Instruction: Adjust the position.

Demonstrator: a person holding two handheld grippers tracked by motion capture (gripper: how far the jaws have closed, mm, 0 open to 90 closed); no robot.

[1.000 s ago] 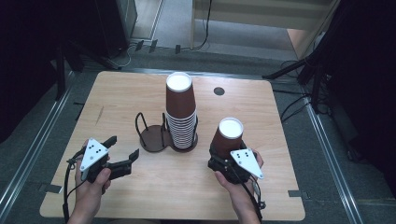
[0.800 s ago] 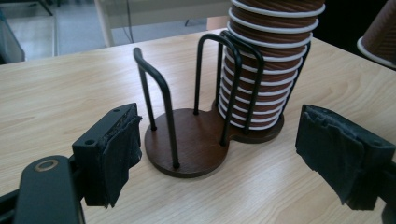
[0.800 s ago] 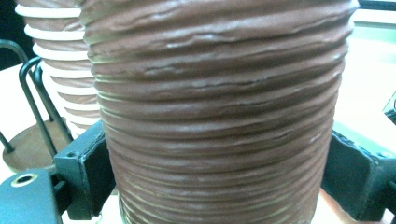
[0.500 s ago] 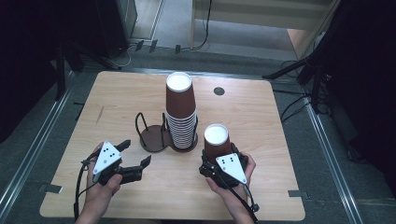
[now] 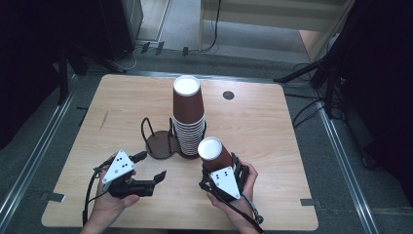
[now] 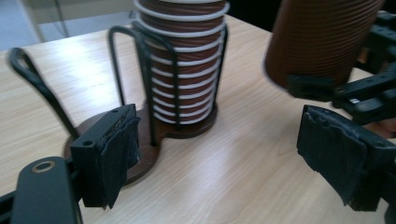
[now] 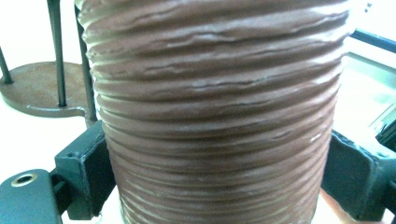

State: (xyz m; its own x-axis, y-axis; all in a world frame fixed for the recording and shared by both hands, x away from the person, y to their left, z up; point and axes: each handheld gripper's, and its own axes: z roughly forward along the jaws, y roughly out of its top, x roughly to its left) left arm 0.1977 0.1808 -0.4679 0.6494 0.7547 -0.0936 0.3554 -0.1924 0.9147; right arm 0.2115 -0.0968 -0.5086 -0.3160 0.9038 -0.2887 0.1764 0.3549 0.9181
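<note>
My right gripper (image 5: 217, 165) is shut on a single brown ribbed paper cup (image 5: 214, 152), its white end up and tilted slightly, just right of the stack's foot. In the right gripper view the cup (image 7: 219, 116) sits between both pads (image 7: 86, 172). A tall stack of the same cups (image 5: 189, 117) stands in a dark wire holder (image 5: 158, 144) at mid-table. My left gripper (image 5: 151, 165) lies in front of the holder, open, with nothing between its jaws, which have just been opening. Its own view shows the stack (image 6: 187, 70) ahead and the held cup (image 6: 322, 37) at upper right.
The holder's left ring base (image 6: 93, 135) holds no cups. A small dark round hole (image 5: 228, 95) marks the wooden table (image 5: 272, 136) behind the stack. Metal rails (image 5: 341, 156) run along both sides, and cables lie on the floor behind.
My right gripper brought the cup left and lower, from the table's right side to beside the stack. The left gripper moved right, toward the middle in front of the holder.
</note>
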